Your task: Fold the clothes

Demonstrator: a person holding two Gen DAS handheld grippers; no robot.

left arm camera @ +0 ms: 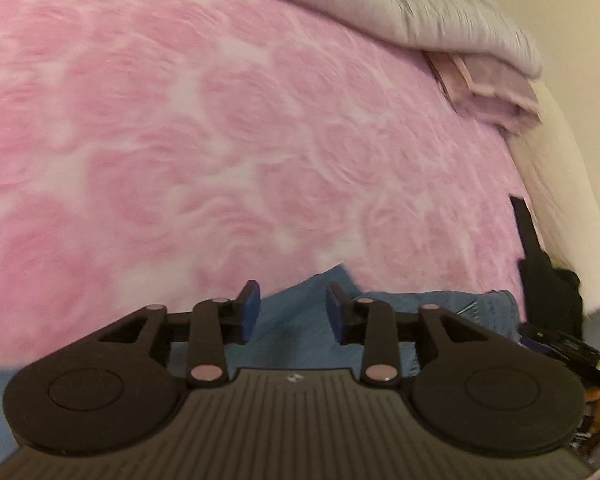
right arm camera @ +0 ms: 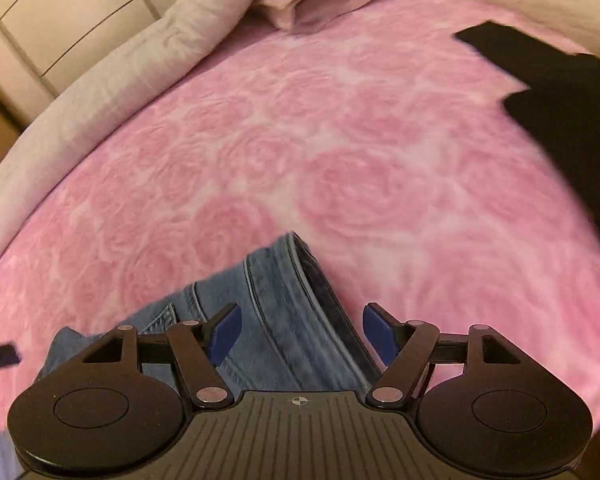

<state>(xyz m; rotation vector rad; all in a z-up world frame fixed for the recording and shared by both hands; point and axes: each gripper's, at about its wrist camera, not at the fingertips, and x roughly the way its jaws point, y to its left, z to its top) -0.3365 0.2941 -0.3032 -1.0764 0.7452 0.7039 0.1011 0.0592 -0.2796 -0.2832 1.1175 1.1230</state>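
The blue jeans lie crumpled on the pink rose-patterned bedspread directly under both tongs, their seamed edge running up between the pads of the right tongs and their cloth spread beneath the left tongs. Both tongs tilt steeply down toward the bed, the right pair wide apart and the left pair partly apart, neither pressing on the denim. Beyond the right tongs, to the upper right, lies a black garment; pale pillows line the far edge.
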